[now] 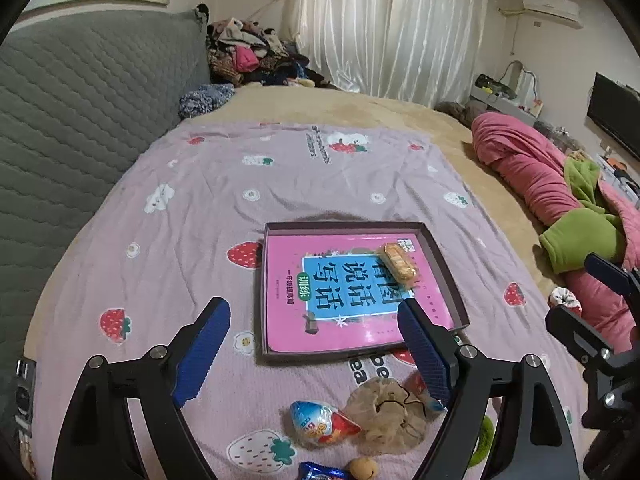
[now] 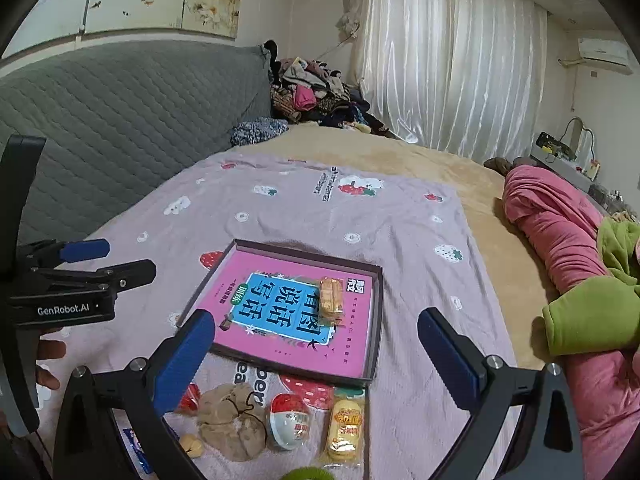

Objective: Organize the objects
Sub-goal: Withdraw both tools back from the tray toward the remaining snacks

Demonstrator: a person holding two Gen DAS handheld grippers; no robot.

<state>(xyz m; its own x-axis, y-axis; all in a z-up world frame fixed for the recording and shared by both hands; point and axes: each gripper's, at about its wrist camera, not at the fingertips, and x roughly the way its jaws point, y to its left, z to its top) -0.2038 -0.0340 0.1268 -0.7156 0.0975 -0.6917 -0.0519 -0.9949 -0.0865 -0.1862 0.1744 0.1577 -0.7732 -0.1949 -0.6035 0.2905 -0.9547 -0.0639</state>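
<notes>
Left hand-held gripper (image 1: 314, 344): I am holding it agape, empty
Right hand-held gripper (image 2: 316, 352): hanging wide, empty
Yellow snack pack (image 2: 345, 429): lying lengthwise just below the right one, nearer it
Box (image 2: 378, 320): sitting just beyond

1. Left claw (image 1: 314, 344): jaws spread wide, nothing between the blue pads (image 1: 204, 350); angled downward.
2. Right claw (image 2: 316, 358): jaws wide apart, empty, tilted down.
3. Fingers of the left hand (image 2: 48, 362) visible behind its claw's handle.

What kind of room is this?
Most likely a bedroom: a wide bed with a grey padded headboard, a heap of clothes beside it, and long white curtains.
</notes>
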